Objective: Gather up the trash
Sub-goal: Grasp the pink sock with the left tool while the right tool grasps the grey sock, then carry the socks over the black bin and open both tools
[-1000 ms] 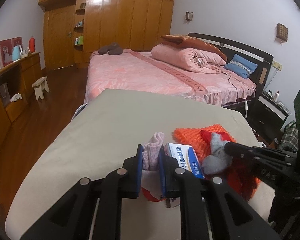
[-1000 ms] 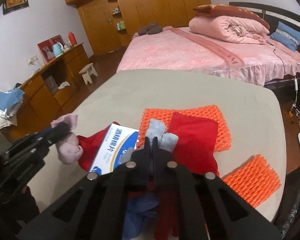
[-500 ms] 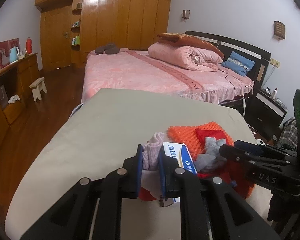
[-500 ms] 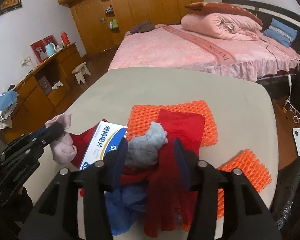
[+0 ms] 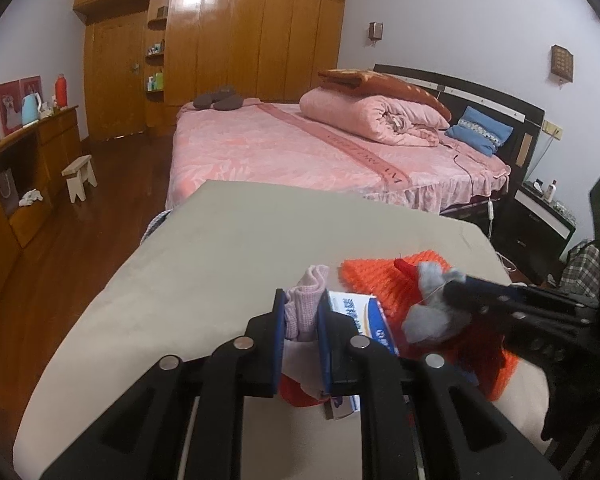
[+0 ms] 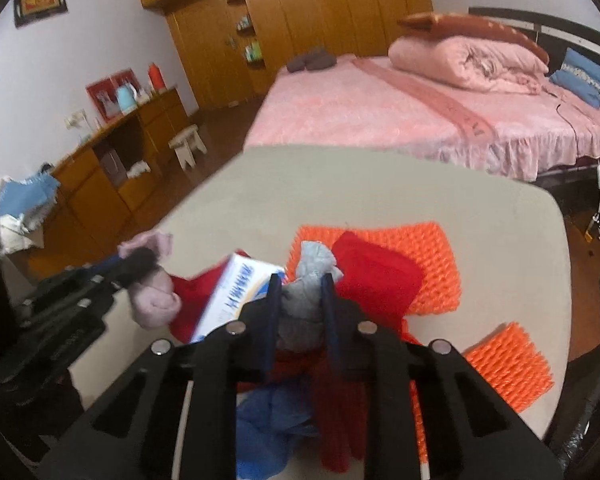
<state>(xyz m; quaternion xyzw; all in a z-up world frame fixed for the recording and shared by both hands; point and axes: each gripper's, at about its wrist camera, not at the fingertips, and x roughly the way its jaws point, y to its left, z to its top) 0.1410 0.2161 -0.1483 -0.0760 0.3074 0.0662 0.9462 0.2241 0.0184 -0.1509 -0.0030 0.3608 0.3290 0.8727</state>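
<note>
Since the earlier frames the right gripper (image 6: 299,312), which had spread wide around the grey cloth wad (image 6: 302,312) half a second before, had narrowed again; its jaws were closing with the wad between them, and the pads appeared to press its sides, though that view was blurred. The left gripper (image 5: 301,316) had not shifted and kept its pinch on the pink cloth wad (image 5: 305,304), the fingers squeezing it from both sides.

Nearest the right wrist camera, below the fingers, lay a crumpled blue cloth (image 6: 274,420) and a hanging fold of red cloth (image 6: 374,280); the left wrist view showed neither the blue piece nor most of the red. Just beyond sat the white and blue box (image 6: 236,300), tilted against the red cloth, between the two wads. The left view saw that box (image 5: 360,312) only as a corner beside its right finger, and showed the grey wad (image 5: 436,304) lifted off the pile at the tip of the right gripper.

Farther out, an orange mesh mat (image 6: 420,264) lay under the red cloth on the beige table (image 6: 380,184). A second orange mat (image 6: 508,364) near the table's right edge appeared only in the right view. Beyond the table stood the pink bed (image 5: 284,148), with the wooden wardrobe (image 5: 236,40) behind it.
</note>
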